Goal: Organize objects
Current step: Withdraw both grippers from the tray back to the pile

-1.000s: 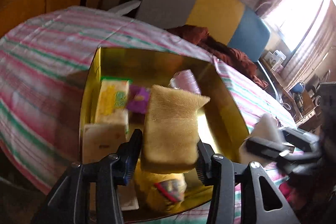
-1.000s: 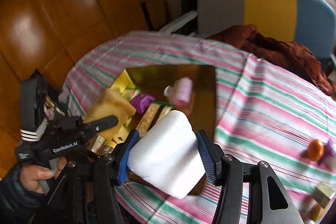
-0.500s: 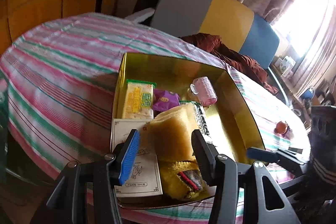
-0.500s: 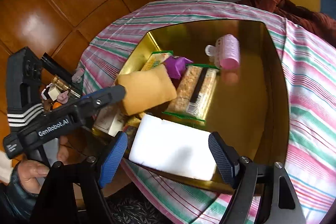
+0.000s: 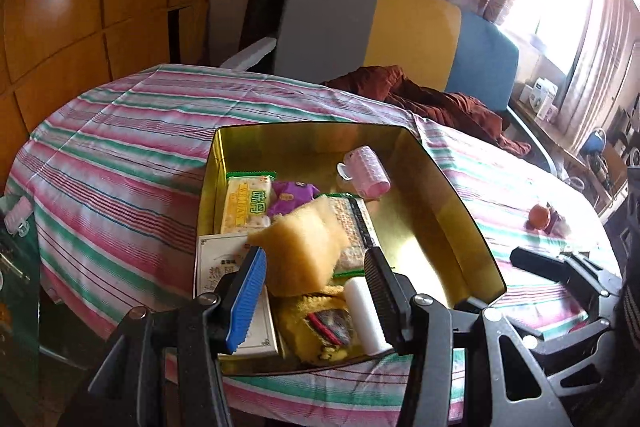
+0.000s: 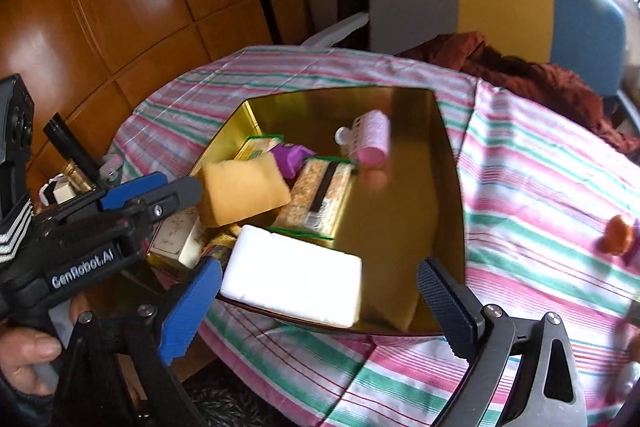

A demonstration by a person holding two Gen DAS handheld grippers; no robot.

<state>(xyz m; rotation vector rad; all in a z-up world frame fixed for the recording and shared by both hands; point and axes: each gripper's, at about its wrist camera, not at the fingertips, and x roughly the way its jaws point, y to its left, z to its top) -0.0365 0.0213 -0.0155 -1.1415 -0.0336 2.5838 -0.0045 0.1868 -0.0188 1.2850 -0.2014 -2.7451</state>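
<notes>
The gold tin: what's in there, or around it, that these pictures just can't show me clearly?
- Yellow pouch: left wrist view, mostly under the tan sponge and behind the left hand-held gripper.
- White card: its print is too small to read.
- White block: right wrist view, it covers the tin's near corner.
- Orange thing on the cloth: blurred, near the frame edge.

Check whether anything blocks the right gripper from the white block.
Nothing visible does. The white block lies at the near edge of the tin, right between the jaws of the right gripper, which are opening and not touching it. The sponge and cracker pack lie beyond it.
</notes>
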